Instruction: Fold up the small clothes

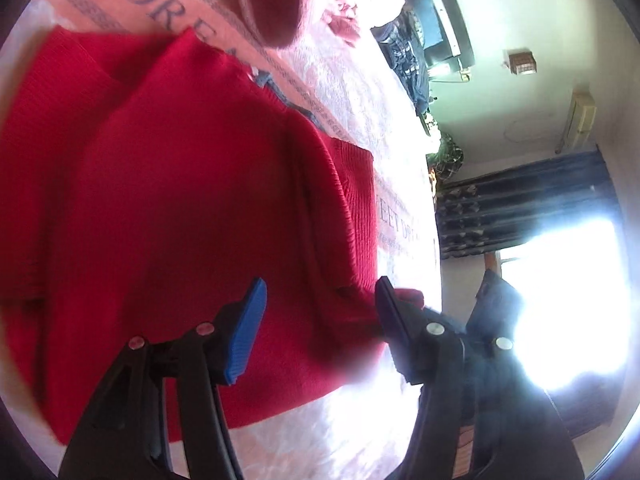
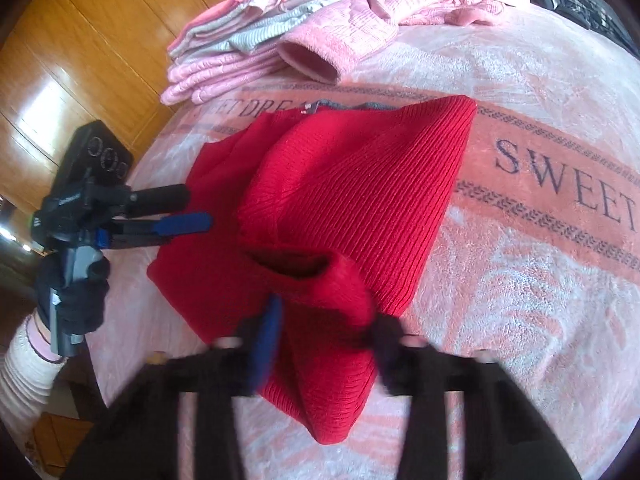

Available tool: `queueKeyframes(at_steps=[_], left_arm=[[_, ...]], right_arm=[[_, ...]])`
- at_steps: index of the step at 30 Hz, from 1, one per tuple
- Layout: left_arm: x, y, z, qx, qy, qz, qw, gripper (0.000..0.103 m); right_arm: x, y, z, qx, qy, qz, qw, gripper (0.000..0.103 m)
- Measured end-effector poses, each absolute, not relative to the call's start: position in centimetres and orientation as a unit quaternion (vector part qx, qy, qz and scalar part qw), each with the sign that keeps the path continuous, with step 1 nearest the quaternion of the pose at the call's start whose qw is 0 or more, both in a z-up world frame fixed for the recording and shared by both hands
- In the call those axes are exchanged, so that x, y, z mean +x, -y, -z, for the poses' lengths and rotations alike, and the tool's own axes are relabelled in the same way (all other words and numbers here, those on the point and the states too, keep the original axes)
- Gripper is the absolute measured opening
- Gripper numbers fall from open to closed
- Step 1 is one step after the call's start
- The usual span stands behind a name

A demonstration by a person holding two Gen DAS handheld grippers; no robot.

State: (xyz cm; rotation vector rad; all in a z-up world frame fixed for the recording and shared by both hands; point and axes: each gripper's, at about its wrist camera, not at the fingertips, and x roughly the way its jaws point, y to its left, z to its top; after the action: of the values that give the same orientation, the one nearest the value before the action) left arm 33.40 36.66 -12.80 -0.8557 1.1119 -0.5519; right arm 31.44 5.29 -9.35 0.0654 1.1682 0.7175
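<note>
Sleeve-folding step on a red sweater, which lies flat on the pink blanket, in front of the stack of pink clothes. My right gripper has its jaws spread around the sleeve cuff, one on each side; motion blur hides whether they touch it. My left gripper hovers beside the sweater's far edge, jaws apart and empty. Next move, as I judge it: close on the cuff and carry the sleeve across the sweater's body.

Both wrist views look closely down at the red sweater.
</note>
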Motion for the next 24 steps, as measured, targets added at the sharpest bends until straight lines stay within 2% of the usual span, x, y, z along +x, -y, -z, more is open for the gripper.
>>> queueKeyframes(at_steps=[1,3,16,17,20,24], left_arm=[[34.0,-36.2,13.2,-0.402,-0.505,0.253,0.721,0.055],[35.0,-35.6,13.6,-0.420,-0.505,0.256,0.710,0.055],[41.2,-30.5,16.6,-0.471,-0.522,0.259,0.662,0.055],[42.0,-30.3,16.8,-0.473,-0.523,0.262,0.658,0.053],[43.2,-30.0,16.8,-0.454,-0.527,0.270,0.666,0.028],[43.8,-29.6,17.2,-0.449,-0.531,0.275,0.664,0.018]], right_arm=[[31.3,-4.7,9.2,0.047,-0.535,-0.344,0.771,0.010],[30.9,-3.6,8.5,0.065,-0.519,-0.355,0.775,0.009],[28.0,-1.9,6.4,0.089,-0.476,-0.391,0.783,0.008],[27.9,-1.8,6.3,0.090,-0.474,-0.393,0.783,0.008],[27.6,-1.4,6.1,0.093,-0.469,-0.395,0.784,0.008],[27.5,-1.2,6.4,0.104,-0.471,-0.396,0.782,0.008]])
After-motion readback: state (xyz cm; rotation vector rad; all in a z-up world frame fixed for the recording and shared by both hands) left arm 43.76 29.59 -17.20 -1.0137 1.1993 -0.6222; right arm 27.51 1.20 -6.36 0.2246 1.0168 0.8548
